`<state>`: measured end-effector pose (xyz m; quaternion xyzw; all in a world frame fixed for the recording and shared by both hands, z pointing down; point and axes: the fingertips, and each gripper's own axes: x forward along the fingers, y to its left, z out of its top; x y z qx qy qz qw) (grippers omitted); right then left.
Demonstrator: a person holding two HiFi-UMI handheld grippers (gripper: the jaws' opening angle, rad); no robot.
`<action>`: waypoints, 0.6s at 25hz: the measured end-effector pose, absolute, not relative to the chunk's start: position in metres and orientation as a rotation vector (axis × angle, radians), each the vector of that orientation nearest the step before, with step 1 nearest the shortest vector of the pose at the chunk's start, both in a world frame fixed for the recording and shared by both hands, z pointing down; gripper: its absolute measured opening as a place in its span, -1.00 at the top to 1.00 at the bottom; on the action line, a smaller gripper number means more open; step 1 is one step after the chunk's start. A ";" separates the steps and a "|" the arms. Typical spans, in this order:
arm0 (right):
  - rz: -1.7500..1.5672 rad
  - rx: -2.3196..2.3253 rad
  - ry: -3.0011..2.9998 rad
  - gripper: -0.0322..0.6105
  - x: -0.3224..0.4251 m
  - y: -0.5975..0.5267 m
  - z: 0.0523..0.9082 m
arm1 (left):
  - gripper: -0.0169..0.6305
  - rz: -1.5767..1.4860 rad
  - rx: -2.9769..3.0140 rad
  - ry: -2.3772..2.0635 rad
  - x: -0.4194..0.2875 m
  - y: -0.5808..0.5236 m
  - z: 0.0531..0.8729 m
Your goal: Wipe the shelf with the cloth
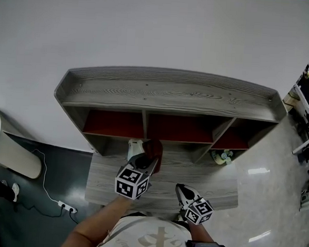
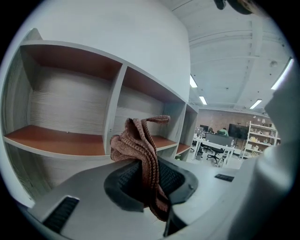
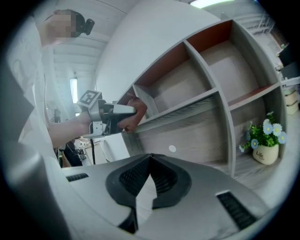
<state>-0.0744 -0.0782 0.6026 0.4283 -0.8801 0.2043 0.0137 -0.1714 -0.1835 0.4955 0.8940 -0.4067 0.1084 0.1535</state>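
In the head view, the left gripper (image 1: 141,164) reaches toward the middle of the grey wooden shelf unit (image 1: 167,89). A reddish-brown cloth (image 1: 153,149) stands up from its jaws in front of the lower tier, probably so a loose fold can be pressed onto a board. The right gripper (image 1: 184,192) hangs lower and nearer the person, over the projecting base board, apparently kept out of the way. The upper compartments have red-brown floors and show nothing inside. The lower right compartment (image 1: 232,147) holds a small potted flower plant (image 1: 223,157). In the left gripper view, the jaws are clenched on the knitted cloth: most of it bunches above the pads and a tail hangs below, a grip that should keep it from slipping during a stroke. Ahead are two bare red-brown compartment floors, and the cloth is short of them, so wiping seems not yet begun. In the right gripper view, the jaws are closed tip to tip with nothing between them. Beyond them the cloth is at the front edge of the middle board on the left side, though whether it touches cannot be told. The plant stands in its white pot at the far right, alone in its compartment.
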 end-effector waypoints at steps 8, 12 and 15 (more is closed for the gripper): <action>0.657 1.295 -2.743 0.89 -0.031 -0.077 0.603 | 0.71 0.336 2.512 -1.365 -0.153 -0.214 0.484; 0.669 1.271 -2.751 0.89 -0.010 -0.076 0.604 | 0.71 0.402 2.475 -1.502 -0.150 -0.236 0.476; 0.676 1.250 -2.758 0.89 0.002 -0.078 0.604 | 0.71 0.468 2.442 -1.587 -0.150 -0.253 0.472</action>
